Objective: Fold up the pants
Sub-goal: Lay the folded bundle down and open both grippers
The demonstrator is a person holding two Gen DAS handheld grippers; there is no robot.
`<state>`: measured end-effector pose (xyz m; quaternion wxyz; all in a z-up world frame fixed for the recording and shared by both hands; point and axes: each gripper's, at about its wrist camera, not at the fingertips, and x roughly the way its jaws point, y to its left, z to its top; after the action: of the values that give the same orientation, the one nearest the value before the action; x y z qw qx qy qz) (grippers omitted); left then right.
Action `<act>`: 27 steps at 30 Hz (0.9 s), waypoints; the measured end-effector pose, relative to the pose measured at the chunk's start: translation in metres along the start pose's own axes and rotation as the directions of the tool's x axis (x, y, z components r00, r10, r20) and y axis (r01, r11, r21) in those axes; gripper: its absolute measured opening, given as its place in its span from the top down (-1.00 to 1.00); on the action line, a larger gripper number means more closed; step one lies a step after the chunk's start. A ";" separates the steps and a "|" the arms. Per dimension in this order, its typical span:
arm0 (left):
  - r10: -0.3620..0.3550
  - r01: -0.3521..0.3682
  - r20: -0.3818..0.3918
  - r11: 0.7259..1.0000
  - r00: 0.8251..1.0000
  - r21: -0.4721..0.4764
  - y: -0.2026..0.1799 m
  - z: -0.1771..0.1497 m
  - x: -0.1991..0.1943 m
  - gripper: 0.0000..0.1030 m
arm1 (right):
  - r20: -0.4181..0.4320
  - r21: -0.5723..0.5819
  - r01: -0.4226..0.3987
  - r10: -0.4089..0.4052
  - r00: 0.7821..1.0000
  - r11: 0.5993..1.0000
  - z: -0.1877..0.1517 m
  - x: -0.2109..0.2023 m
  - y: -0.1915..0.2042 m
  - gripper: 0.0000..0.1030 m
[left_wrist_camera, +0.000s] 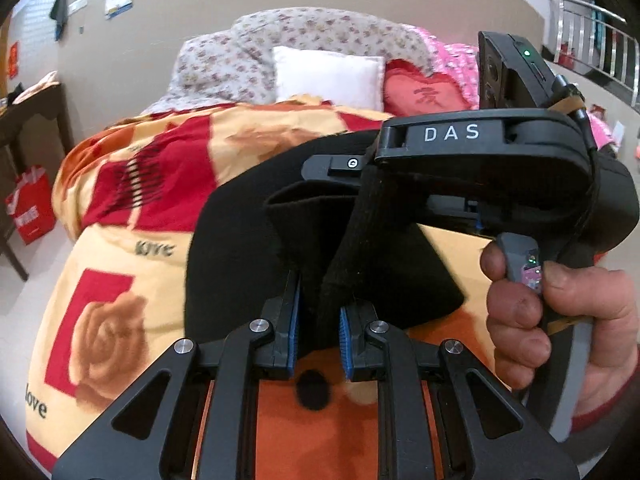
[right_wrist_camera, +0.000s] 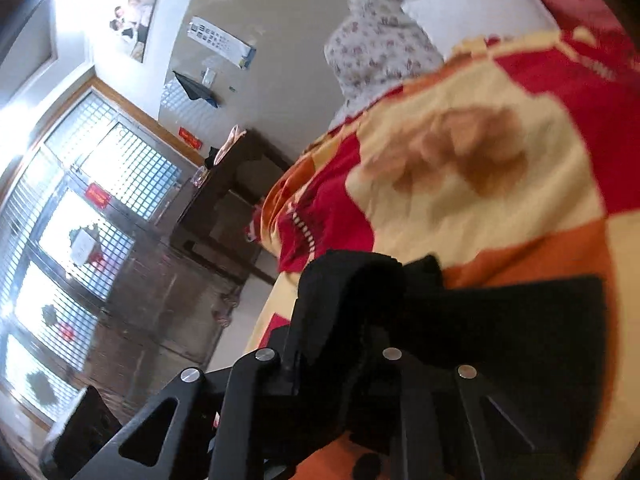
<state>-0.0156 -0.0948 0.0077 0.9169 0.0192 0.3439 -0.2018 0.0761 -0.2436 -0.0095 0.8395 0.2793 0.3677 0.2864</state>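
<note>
The black pants [left_wrist_camera: 240,264] lie bunched on a bed covered by a red, orange and cream rose blanket [left_wrist_camera: 120,320]. My left gripper [left_wrist_camera: 318,320] is shut on a raised fold of the pants, blue pads on both sides of the cloth. My right gripper [left_wrist_camera: 476,216] shows in the left wrist view, held by a hand, just right of the left one, and a strip of the pants hangs from its fingers. In the right wrist view the pants [right_wrist_camera: 500,320] drape over my right gripper [right_wrist_camera: 340,344] and hide its fingertips; it is tilted sideways.
A white pillow [left_wrist_camera: 328,76], a red cushion [left_wrist_camera: 424,92] and a floral quilt [left_wrist_camera: 280,40] lie at the head of the bed. A red bag [left_wrist_camera: 32,208] stands on the floor at left by a dark wooden desk [right_wrist_camera: 232,192]. A barred window [right_wrist_camera: 80,220] is beyond.
</note>
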 end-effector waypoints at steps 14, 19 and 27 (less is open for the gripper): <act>-0.027 0.024 -0.098 0.999 0.995 -0.032 0.022 0.016 0.006 0.63 | -0.085 -0.196 0.437 -0.459 0.884 0.878 0.003 -0.001 -0.068 0.44; 0.005 -0.009 -0.133 0.999 0.991 -0.031 0.033 0.020 0.025 0.63 | -0.028 -0.153 0.496 -0.506 0.862 0.855 0.009 -0.035 -0.070 0.17; 0.067 -0.069 -0.163 0.998 0.984 -0.009 0.038 0.028 0.064 0.63 | 0.012 -0.331 0.423 -0.444 0.896 0.844 0.007 -0.043 -0.009 0.15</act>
<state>0.0602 -0.0873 -0.0159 0.8923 0.0405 0.4181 -0.1657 0.0603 -0.2809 0.0083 0.9043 0.0376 0.3959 0.1549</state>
